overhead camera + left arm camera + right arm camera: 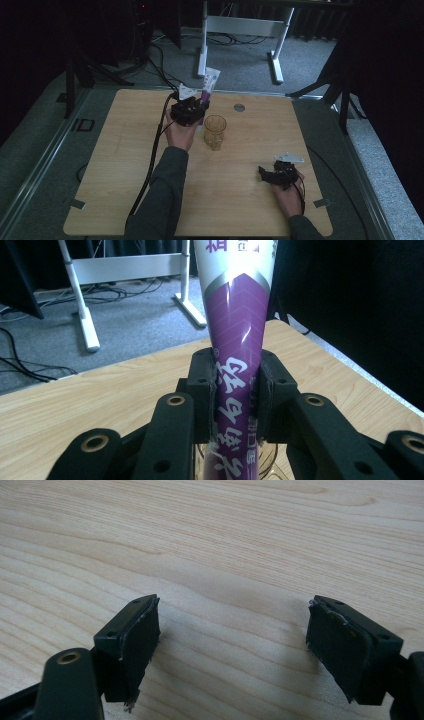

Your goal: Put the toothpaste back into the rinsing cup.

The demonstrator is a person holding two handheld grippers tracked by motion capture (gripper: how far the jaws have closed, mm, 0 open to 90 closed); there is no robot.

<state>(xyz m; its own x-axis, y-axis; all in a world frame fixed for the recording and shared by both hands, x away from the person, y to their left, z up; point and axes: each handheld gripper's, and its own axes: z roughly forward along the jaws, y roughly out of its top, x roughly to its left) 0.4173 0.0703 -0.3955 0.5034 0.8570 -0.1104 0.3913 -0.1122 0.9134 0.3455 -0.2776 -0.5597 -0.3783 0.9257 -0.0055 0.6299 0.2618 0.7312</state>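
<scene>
A purple and white tube (pixel 208 85) stands upright in my left gripper (pixel 200 106), above the back middle of the wooden table (pixel 125 165). In the left gripper view both black pads (pixel 202 390) press on the tube (pixel 235 340), so the gripper is shut on it. A clear amber cup (pixel 215 132) stands on the table just right of that hand; its rim (pixel 267 452) peeks out below the jaws. My right gripper (pixel 266 175) rests low at the front right, open, with bare wood between its pads (pixel 135 640).
A small round grey insert (pixel 239 107) sits in the tabletop behind the cup. Beyond the far edge stand a white desk frame (pixel 240 25) and cables on grey carpet. Black stand legs (pixel 345 100) flank the table's back corners.
</scene>
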